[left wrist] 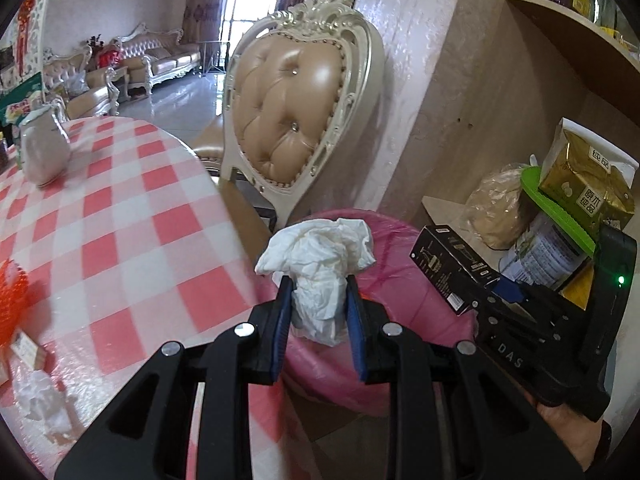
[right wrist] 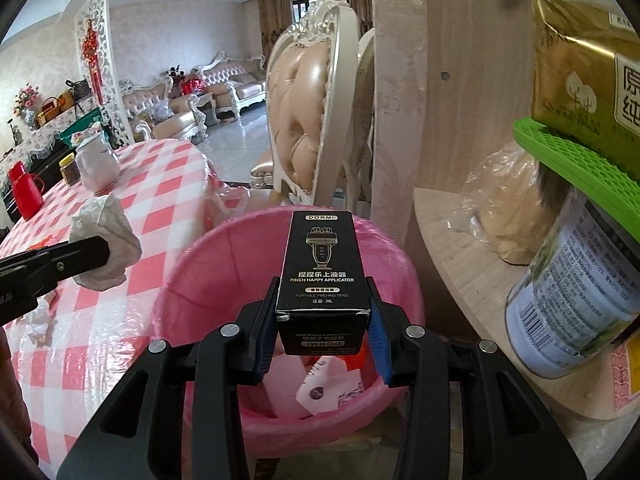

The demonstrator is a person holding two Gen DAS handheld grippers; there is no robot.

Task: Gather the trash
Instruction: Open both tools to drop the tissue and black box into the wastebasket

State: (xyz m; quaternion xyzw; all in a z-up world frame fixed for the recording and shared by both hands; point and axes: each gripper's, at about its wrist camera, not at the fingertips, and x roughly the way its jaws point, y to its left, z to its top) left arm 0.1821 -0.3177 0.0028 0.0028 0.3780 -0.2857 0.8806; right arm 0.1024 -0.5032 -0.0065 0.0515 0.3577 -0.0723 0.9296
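My left gripper (left wrist: 316,292) is shut on a crumpled white tissue (left wrist: 320,256) and holds it at the table's edge, beside the pink-lined trash bin (left wrist: 400,248). My right gripper (right wrist: 323,296) is shut on a black applicator box (right wrist: 322,264) and holds it over the open bin (right wrist: 208,264), which has paper scraps (right wrist: 328,384) inside. The right gripper with the box (left wrist: 452,268) shows in the left wrist view. The left gripper's tissue (right wrist: 106,236) shows at the left of the right wrist view.
The round table has a red-and-white checked cloth (left wrist: 120,220) with another crumpled tissue (left wrist: 44,404), an orange net (left wrist: 12,304) and a white jug (left wrist: 42,148). A padded chair (left wrist: 300,100) stands behind the bin. A wooden shelf (right wrist: 460,232) with a tin (right wrist: 572,304) and bags is on the right.
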